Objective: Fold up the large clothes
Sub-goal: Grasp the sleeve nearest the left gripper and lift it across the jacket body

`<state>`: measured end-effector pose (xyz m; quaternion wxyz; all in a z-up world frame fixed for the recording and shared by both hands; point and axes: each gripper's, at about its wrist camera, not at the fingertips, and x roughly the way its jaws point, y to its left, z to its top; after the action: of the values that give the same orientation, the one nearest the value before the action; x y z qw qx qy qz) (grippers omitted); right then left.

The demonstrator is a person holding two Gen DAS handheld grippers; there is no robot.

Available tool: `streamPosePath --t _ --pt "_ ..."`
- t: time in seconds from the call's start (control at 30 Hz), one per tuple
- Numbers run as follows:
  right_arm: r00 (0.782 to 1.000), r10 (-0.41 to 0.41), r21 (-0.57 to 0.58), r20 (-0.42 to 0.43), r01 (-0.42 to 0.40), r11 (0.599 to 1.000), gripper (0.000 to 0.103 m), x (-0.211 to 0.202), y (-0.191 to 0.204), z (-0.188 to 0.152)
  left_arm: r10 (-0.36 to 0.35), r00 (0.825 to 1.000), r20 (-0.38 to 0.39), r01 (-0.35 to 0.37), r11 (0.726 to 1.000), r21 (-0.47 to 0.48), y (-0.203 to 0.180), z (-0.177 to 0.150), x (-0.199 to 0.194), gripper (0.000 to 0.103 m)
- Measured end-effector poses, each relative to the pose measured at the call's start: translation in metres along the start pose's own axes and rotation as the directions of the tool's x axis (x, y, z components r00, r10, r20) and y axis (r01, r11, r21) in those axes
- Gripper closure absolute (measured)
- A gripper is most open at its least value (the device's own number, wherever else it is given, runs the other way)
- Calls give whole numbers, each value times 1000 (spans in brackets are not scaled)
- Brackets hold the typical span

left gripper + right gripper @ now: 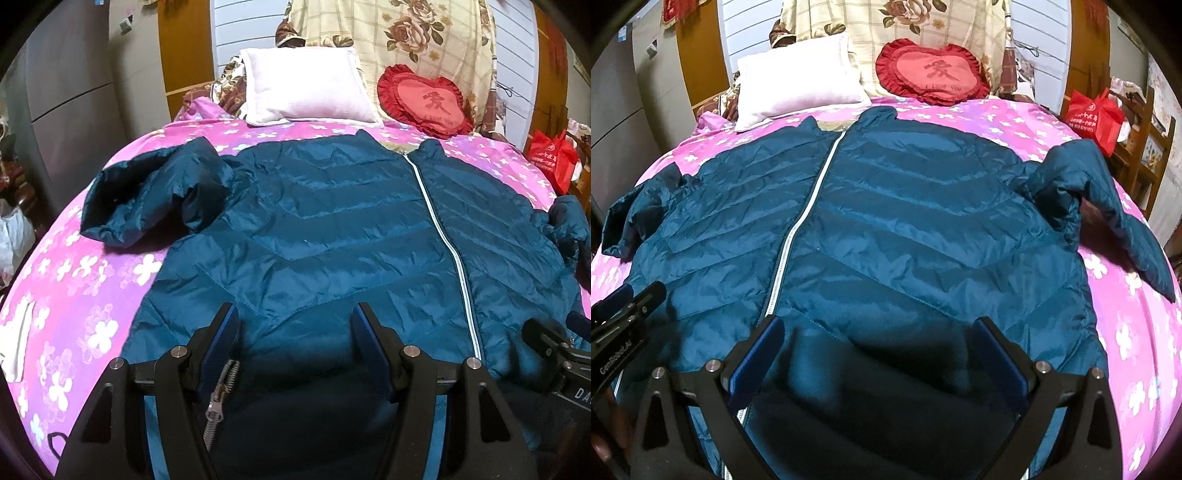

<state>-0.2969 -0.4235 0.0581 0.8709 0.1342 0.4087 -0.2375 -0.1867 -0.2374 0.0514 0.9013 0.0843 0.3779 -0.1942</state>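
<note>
A bed with a pink floral cover [74, 280] fills the room's centre. At its far end rest a white pillow [306, 90] and a red heart cushion [424, 101]; a red bag [1095, 114] stands at right. The left gripper [295, 332] and right gripper [879, 343] both have jaws spread wide, grasping nothing. The teal quilted jacket [905, 221] lies flat, zipped, collar far, its near hem beneath both grippers, sleeves bunched at either side.
</note>
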Motion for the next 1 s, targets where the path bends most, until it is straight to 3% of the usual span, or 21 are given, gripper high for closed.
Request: streamPosePath --t 0.13,0.27,0.4,0.53,0.73,0.87,1.0 --pt "1000 16 -6 -3 -16 1000 0 0 0 1 28 1000 6 -28 1000 -12 9 6 -4 61" --pt "1000 24 -43 16 -23 999 0 -5 5 7 8 1000 -7 -8 995 -104 39 23 -8 61" --pt "999 48 -67 18 -47 997 0 -7 9 10 75 997 3 -73 984 -163 80 48 -6 60" --pt "998 62 -90 12 -61 994 0 -6 11 10 201 979 23 -196 971 -135 119 78 9 60" --pt "995 96 -78 -21 -97 992 0 3 11 6 226 974 21 -221 967 -127 168 117 51 60" --pt "992 116 -63 -52 -119 991 0 12 11 4 344 939 -3 -343 937 -62 188 134 92 60" --pt "992 108 -83 -62 -113 990 0 17 15 3 380 923 -54 -382 923 -39 205 138 125 64"
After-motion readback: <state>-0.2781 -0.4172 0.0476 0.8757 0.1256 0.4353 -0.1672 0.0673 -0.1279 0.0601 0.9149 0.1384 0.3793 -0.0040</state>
